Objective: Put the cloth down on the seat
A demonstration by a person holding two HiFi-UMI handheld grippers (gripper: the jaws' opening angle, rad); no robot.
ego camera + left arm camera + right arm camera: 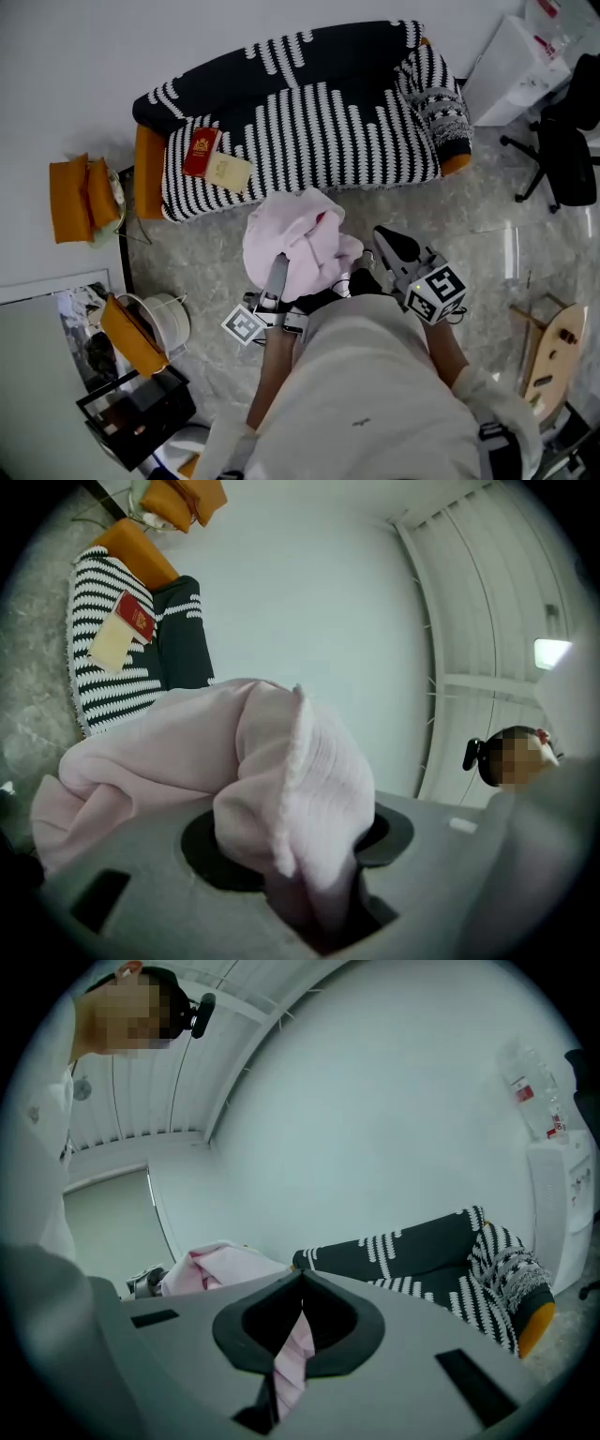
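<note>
The left claw [278,270] and right claw [386,242] both pinch the pink cloth [298,239], held bunched above the floor [206,272] short of the sofa [281,56] seat [319,141], so an early release would likely drop it there or bury the red booklet [201,152].

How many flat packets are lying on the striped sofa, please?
2, both at the left end of the sofa: a red packet and a pale yellow packet touching it. The pink cloth may hide others.
</note>
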